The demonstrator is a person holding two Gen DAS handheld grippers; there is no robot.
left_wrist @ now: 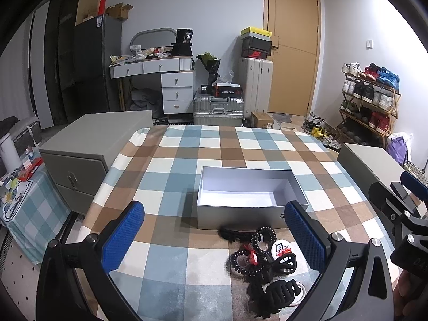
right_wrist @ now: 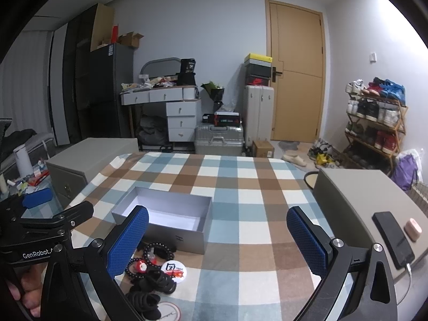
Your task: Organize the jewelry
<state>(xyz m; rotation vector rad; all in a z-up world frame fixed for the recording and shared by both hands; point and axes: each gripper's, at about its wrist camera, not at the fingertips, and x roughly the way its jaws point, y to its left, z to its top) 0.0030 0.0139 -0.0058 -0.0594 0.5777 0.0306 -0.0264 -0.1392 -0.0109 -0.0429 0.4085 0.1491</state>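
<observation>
An open, empty grey box (left_wrist: 248,203) sits on the checked tablecloth; in the right wrist view the box (right_wrist: 165,216) lies left of centre. In front of it lies a pile of accessories (left_wrist: 264,264): black coil hair ties, black claw clips, a red charm and a round white badge. The same pile (right_wrist: 152,272) shows at the lower left of the right wrist view. My left gripper (left_wrist: 214,235) is open and empty, just above the pile. My right gripper (right_wrist: 218,238) is open and empty, to the right of the pile.
Grey drawer cabinets stand on both sides of the table (left_wrist: 88,144) (right_wrist: 363,203). A black phone (right_wrist: 393,238) and a pink case (right_wrist: 413,230) lie on the right one. Beyond the table are a desk, suitcases, a door and a shoe rack.
</observation>
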